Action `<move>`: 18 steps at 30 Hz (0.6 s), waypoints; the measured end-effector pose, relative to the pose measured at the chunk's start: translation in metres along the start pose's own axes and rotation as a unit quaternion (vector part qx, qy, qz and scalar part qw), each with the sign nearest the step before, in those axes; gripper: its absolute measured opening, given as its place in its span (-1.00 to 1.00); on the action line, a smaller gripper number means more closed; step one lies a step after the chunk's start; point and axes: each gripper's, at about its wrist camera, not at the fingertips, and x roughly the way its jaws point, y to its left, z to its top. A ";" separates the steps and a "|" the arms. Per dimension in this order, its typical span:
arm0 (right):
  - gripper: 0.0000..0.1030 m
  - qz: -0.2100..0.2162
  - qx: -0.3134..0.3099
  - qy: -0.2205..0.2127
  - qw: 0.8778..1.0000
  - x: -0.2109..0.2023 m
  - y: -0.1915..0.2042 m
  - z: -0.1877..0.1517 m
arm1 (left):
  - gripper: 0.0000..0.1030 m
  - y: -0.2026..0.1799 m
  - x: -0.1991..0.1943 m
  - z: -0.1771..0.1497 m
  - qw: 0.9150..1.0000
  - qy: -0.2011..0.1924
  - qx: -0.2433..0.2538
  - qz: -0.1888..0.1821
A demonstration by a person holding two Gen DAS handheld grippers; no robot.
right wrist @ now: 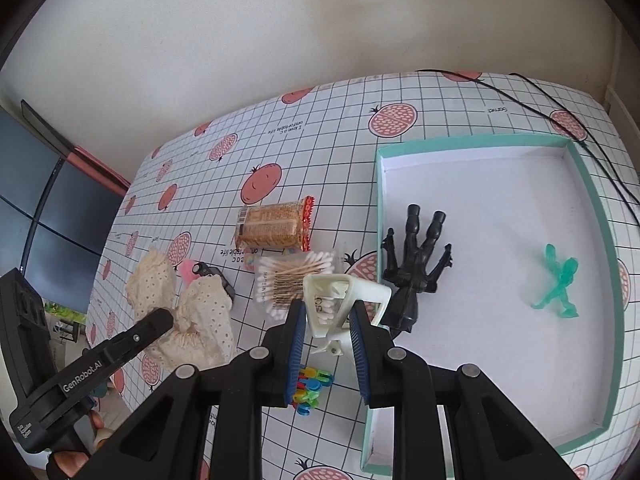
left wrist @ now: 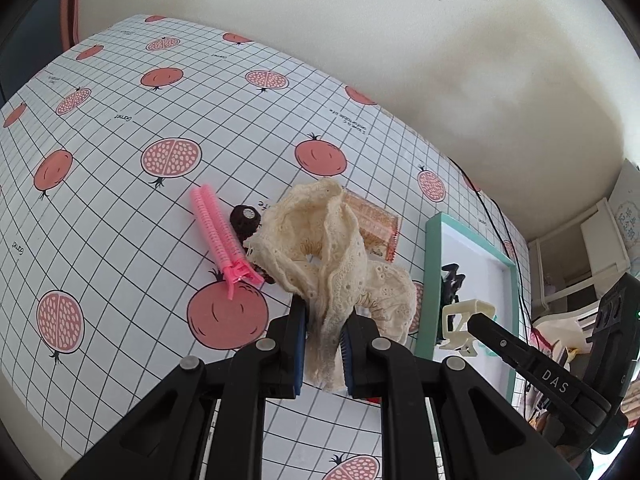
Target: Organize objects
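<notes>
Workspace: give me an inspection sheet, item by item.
Surface: tablecloth with grid and pomegranate print.
Job's things: teal tray holds a black claw clip and a green figure; cream scrunchie in the left tongs; white clip in the right tongs.
Clutter: snack pack, cotton swabs, pink clip, dark hair tie, coloured pegs.
Grippers: both shut on their items.
Cables: black cable runs past the tray's far corner.
Surroundings: cream wall, dark panels at the side.
</notes>
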 end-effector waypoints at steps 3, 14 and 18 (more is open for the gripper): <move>-0.53 -0.004 0.004 -0.004 1.000 -0.007 -0.008 0.000 | -0.70 -0.010 -0.002 -0.004 1.000 0.000 0.007 -0.005; -0.53 -0.019 0.036 -0.012 0.999 -0.031 -0.048 -0.001 | -0.70 -0.056 -0.004 -0.025 0.999 0.008 0.044 -0.018; -0.53 -0.023 0.049 -0.016 0.998 -0.039 -0.062 -0.002 | -0.70 -0.076 -0.002 -0.035 0.998 0.015 0.058 -0.022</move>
